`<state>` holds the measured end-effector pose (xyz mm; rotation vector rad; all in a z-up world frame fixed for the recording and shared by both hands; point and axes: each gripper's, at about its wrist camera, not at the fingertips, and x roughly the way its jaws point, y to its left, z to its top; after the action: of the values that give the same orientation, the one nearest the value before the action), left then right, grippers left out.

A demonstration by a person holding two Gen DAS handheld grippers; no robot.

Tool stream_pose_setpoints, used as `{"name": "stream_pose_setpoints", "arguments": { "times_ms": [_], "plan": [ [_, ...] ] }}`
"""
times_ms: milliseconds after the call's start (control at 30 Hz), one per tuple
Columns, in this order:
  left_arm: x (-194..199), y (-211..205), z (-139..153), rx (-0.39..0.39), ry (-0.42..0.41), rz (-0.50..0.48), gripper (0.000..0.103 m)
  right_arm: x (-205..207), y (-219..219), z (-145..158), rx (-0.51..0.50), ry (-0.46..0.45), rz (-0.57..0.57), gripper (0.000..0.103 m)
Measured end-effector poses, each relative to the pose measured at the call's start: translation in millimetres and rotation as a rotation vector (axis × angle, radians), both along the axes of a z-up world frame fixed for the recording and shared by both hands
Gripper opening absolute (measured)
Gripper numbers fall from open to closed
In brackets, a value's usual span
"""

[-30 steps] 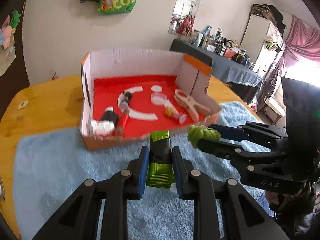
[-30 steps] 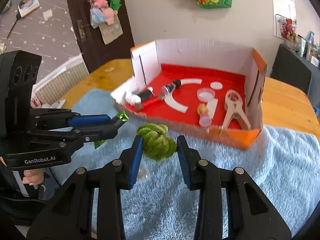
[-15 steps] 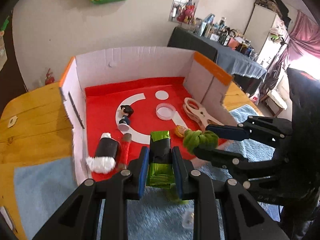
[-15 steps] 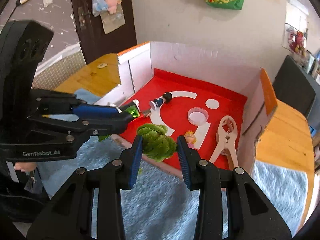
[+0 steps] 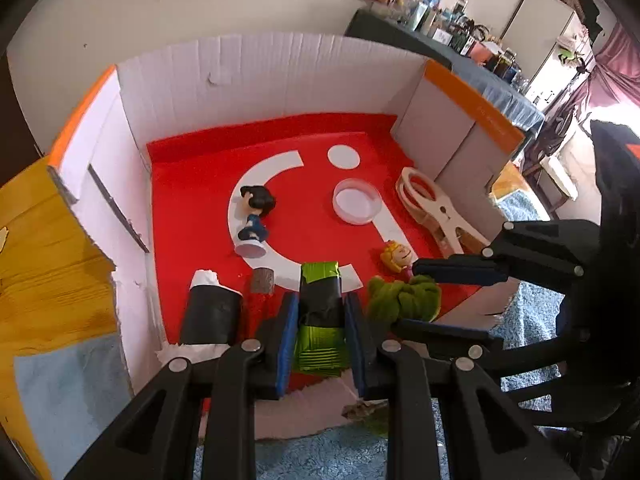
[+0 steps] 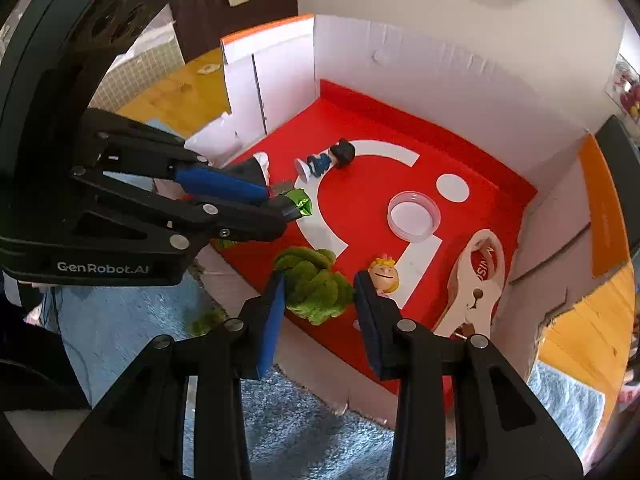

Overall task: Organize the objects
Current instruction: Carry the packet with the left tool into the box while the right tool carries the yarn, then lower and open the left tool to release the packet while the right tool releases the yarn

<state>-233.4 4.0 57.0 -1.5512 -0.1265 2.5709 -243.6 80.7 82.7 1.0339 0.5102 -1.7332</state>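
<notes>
Pinching a green foil packet (image 5: 320, 322) wrapped with a black band, the left gripper (image 5: 321, 320) hangs over the near edge of the cardboard box (image 5: 256, 80), its 2 blue pads pressed against the packet's sides. Just to its right, the right gripper (image 6: 319, 292) squeezes a fuzzy green bundle (image 6: 314, 284) between its own pads, also above the box's red floor near the low front wall. Both held things are clear of the floor as far as the views show. Inside the box lie 1 dark-haired figurine (image 5: 255, 216) on its side across the white arc printed on the floor, 1 clear round dish (image 5: 356, 202) near the middle, 1 blond figurine head (image 5: 398, 256) just beside the right gripper's upper finger, and 1 large pale clip (image 5: 436, 210) along the right wall. At the near left corner rests a black roll with white ends (image 5: 212, 312), with a small brown-topped red piece (image 5: 262, 280) beside it. The box sits on a blue towel (image 6: 304, 440) spread over a wooden table (image 5: 44, 264).
</notes>
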Motion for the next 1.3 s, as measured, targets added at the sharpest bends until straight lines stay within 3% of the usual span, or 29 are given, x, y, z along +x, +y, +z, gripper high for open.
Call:
{"name": "stream_pose_setpoints", "arguments": {
  "times_ms": [567,1300],
  "plan": [
    [-3.9,3.3,-5.9,-0.022,-0.074,-0.039,0.025,-2.6,-7.6,-6.0,0.062,-0.047,0.093,0.033],
    [-5.9,2.3,-6.8,-0.004,-0.078,-0.033,0.024,-3.5,2.0,-9.9,0.082,-0.075,0.103,0.036]
  ]
}}
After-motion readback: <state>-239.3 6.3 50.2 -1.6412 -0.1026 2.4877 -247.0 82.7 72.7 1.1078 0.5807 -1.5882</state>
